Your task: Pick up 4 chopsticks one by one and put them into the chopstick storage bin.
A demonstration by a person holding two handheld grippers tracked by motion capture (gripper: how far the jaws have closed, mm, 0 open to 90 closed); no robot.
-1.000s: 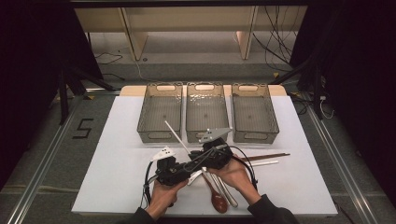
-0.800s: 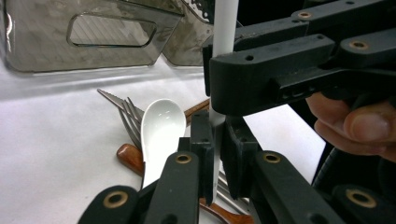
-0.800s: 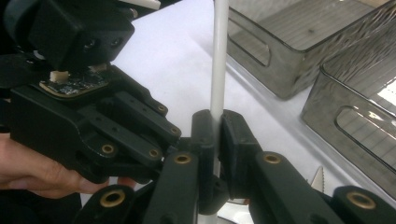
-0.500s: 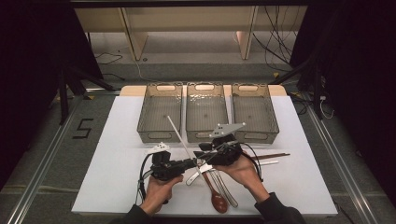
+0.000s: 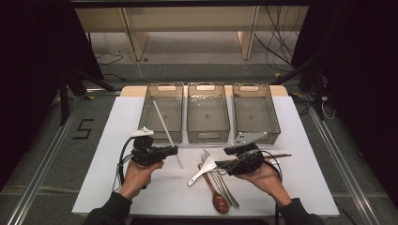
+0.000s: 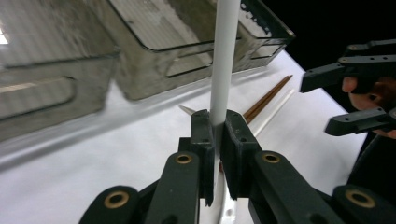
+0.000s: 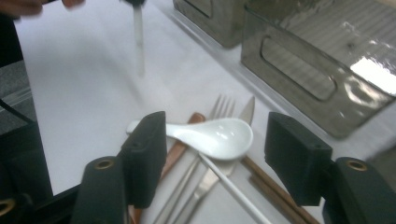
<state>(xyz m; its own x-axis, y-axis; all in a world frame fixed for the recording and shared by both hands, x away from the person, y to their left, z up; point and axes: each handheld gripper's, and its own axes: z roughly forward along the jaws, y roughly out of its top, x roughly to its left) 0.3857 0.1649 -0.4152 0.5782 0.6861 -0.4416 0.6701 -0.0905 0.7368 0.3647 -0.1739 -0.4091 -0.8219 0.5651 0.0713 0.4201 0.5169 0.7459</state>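
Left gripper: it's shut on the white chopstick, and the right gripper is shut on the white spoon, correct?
Not quite. The left gripper is shut on the white chopstick, but in the right gripper view the right gripper stands open, its jaws just opened; the white spoon lies on the table between them, unheld.

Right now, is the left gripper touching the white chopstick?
Touching. In the left gripper view, the left gripper has both jaws clamped against the white chopstick, with no gap on either side.
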